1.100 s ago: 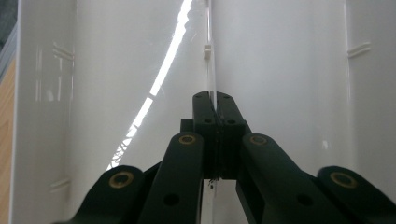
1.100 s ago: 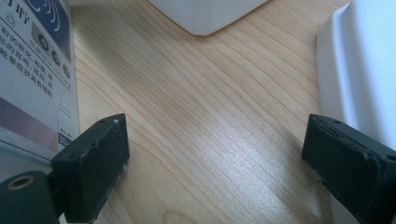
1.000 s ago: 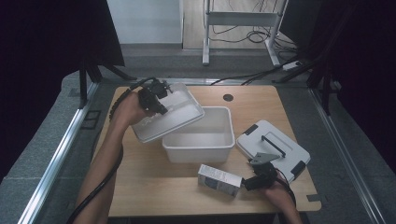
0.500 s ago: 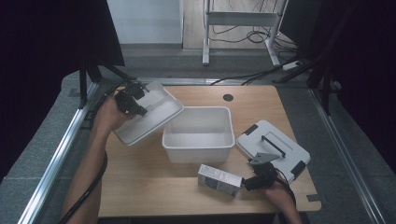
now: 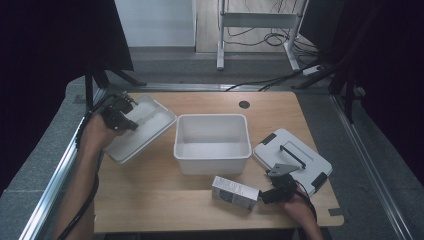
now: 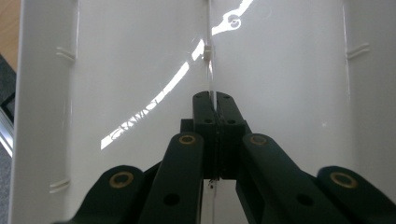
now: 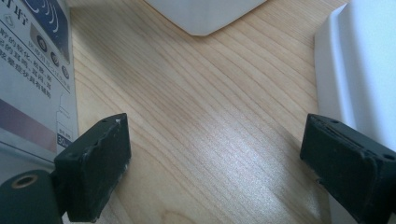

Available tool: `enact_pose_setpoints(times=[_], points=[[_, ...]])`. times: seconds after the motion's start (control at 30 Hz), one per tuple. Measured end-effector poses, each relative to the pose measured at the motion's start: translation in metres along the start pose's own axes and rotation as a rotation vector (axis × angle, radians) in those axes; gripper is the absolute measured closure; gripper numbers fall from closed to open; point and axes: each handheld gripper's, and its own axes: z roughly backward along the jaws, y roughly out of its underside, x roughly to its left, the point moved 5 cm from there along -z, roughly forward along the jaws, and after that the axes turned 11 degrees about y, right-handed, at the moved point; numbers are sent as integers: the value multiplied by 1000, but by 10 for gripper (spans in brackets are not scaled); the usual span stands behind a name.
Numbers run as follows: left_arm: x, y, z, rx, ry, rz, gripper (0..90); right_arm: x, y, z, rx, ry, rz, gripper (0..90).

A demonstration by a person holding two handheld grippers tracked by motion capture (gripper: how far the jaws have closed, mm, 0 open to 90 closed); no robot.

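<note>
My left gripper is shut on a thin upright rib of a shallow white tray. I hold the tray tilted over the table's left side, apart from the bin. In the left gripper view the closed jaws pinch the rib, with the tray's glossy floor behind them. A white bin stands open at the middle. My right gripper is open low at the front, with bare wood between its jaws. It sits between a printed carton and a white lid.
The lid has a black handle and black latches and lies flat at the right. A round cable hole sits near the table's far edge. A metal rail runs along the table's left side. Dark screens and floor cables lie beyond.
My left gripper has carried the tray leftward and lower, from above the bin's left rim to the table's left side. The right gripper, carton and lid have stayed put.
</note>
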Motion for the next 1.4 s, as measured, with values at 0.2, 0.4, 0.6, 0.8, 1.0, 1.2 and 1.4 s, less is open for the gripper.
enact_pose_setpoints(times=[0.2, 0.4, 0.6, 0.8, 1.0, 1.2, 1.4], points=[[7, 18, -8, 10, -7, 18, 892, 0, 0, 0, -1, 1, 0, 85], [9, 33, -30, 8, -6, 25, 892, 0, 0, 0, -1, 2, -1, 87], [6, 44, -58, 10, 17, 28, 892, 0, 0, 0, -1, 2, -2, 88], [4, 52, -81, 0, 26, 25, 892, 0, 0, 0, -1, 3, -2, 90], [5, 60, -100, -6, 25, 32, 892, 0, 0, 0, -2, 3, -3, 90], [7, 67, -114, -10, 19, 48, 892, 0, 0, 0, -2, 3, -4, 90], [6, 70, -113, -65, 35, 60, 849, -1, 0, 0, -1, 10, -9, 90]])
